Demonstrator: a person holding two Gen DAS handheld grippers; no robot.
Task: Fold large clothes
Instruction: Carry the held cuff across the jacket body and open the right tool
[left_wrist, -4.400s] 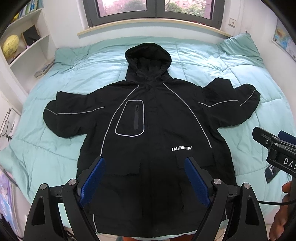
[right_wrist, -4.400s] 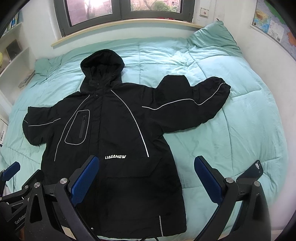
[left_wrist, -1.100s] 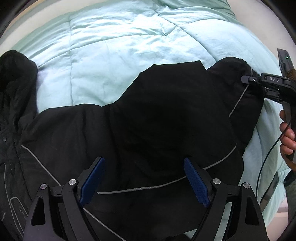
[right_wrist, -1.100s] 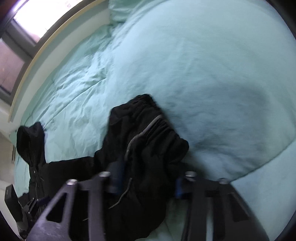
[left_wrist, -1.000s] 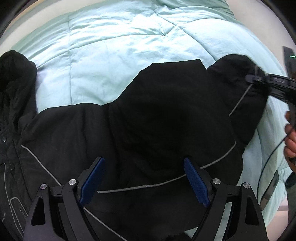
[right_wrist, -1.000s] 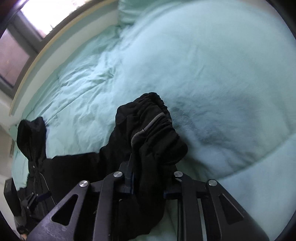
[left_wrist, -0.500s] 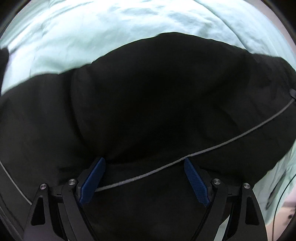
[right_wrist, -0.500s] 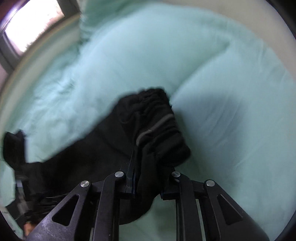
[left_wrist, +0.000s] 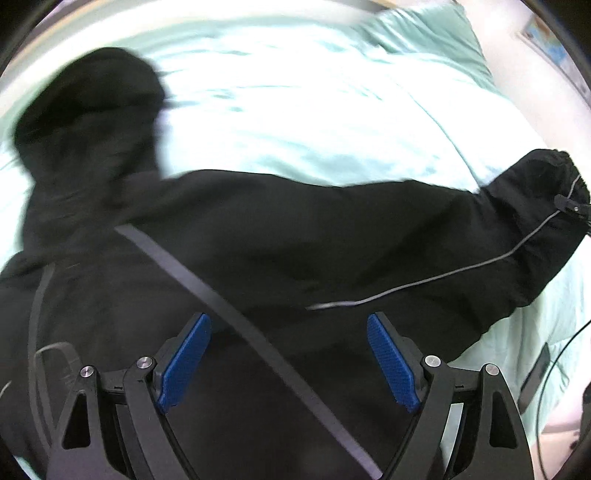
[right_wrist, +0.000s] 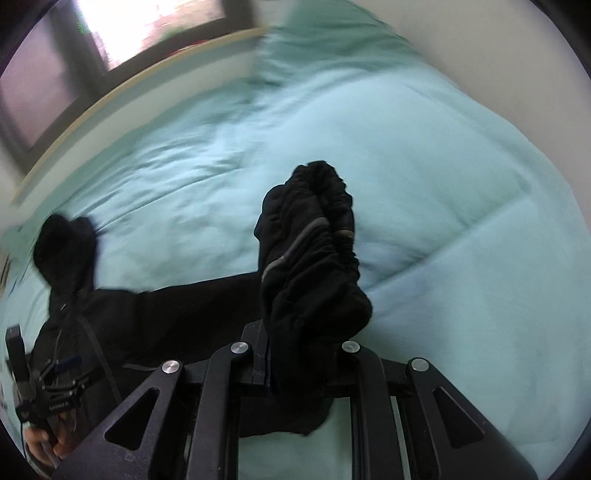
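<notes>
jacket (left_wrist: 258, 258): black hooded, lies front-up on the teal duvet (left_wrist: 295, 122); hood (left_wrist: 85, 122) toward the window end; one sleeve (left_wrist: 424, 236) stretches out sideways across the bed
cuff (right_wrist: 310, 236): gathered elastic end of that sleeve, bunched and lifted off the duvet; grey piping runs along it
right gripper (right_wrist: 295, 354): clamped tight on the cuff, fabric wadded between the jaws; its tip shows at the sleeve end in the left view
left gripper (left_wrist: 288, 354): jaws spread wide, nothing between the blue pads (left_wrist: 388, 362); hovers over the chest near the shoulder seam
handling: judged soft, limp shell fabric; probably smooth and a bit slippery; bulky more than heavy; sags wherever unsupported; not fragile
where to grip: cuff elastic gives a thick bite, good; next hold likely the shoulder or armpit seam, where layers stack
risk: thin single layer could slide out of the pads; a sleeve pull may drag the body askew
blur: left view smeared, detail uncertain
</notes>
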